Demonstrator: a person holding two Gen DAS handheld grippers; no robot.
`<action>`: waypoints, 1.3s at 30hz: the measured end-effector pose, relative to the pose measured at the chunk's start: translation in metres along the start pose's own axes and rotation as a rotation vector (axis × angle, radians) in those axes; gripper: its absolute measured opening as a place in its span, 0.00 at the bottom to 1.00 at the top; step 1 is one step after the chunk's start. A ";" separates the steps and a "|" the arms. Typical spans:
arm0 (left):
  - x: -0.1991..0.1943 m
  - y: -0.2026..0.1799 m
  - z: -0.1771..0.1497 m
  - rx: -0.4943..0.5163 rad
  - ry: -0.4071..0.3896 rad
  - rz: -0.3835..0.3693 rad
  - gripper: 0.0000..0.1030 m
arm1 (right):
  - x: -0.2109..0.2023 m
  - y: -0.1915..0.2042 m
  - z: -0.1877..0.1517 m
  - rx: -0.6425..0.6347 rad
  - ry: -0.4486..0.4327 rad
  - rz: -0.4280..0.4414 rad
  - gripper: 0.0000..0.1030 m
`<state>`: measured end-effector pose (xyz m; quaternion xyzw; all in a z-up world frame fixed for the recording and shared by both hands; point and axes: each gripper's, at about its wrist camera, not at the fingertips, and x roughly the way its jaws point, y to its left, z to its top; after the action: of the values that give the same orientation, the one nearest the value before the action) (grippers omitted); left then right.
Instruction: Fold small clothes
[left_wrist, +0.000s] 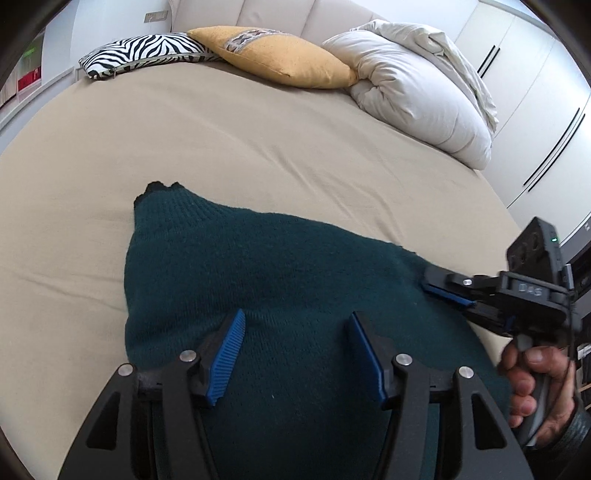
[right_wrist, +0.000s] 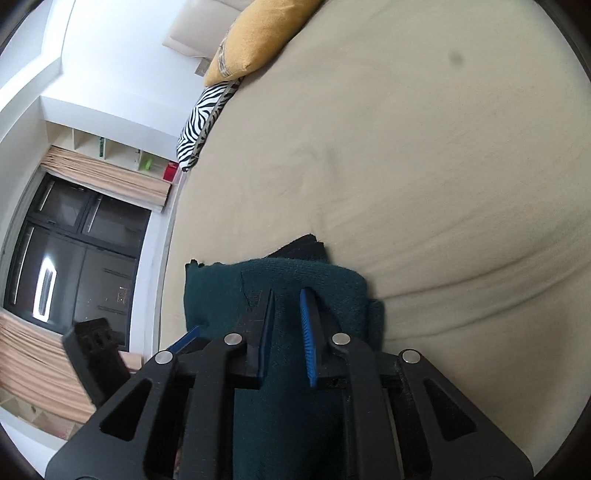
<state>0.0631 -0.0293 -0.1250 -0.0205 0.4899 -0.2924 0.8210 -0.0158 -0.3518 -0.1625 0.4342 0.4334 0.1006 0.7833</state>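
A zebra-striped pillow (left_wrist: 144, 53) lies at the far left of the bed (left_wrist: 258, 147), with a mustard pillow (left_wrist: 280, 59) beside it and a bundled pale duvet (left_wrist: 417, 96) further right. The dark green knitted garment (left_wrist: 280, 280) is spread on the near part of the beige sheet, one narrow end reaching toward the pillows. The left tool (left_wrist: 295, 354) hovers over the knit with its blue pads about half apart, gripping nothing. At the garment's right edge the right tool (left_wrist: 448, 293), held by a hand (left_wrist: 532, 384), has its jaws nearly closed, pinching a fold of the green knit
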 end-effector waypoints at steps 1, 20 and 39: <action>-0.001 -0.002 -0.001 0.014 -0.006 0.008 0.59 | -0.006 0.001 -0.001 -0.008 -0.007 -0.011 0.12; -0.076 -0.030 -0.094 0.028 -0.052 -0.041 0.59 | -0.050 0.013 -0.119 -0.109 0.079 0.070 0.13; -0.071 -0.029 -0.111 0.035 -0.063 -0.059 0.59 | -0.068 0.030 -0.161 -0.244 0.127 -0.029 0.12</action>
<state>-0.0660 0.0106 -0.1173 -0.0300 0.4578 -0.3241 0.8273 -0.1738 -0.2751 -0.1392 0.3221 0.4729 0.1687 0.8026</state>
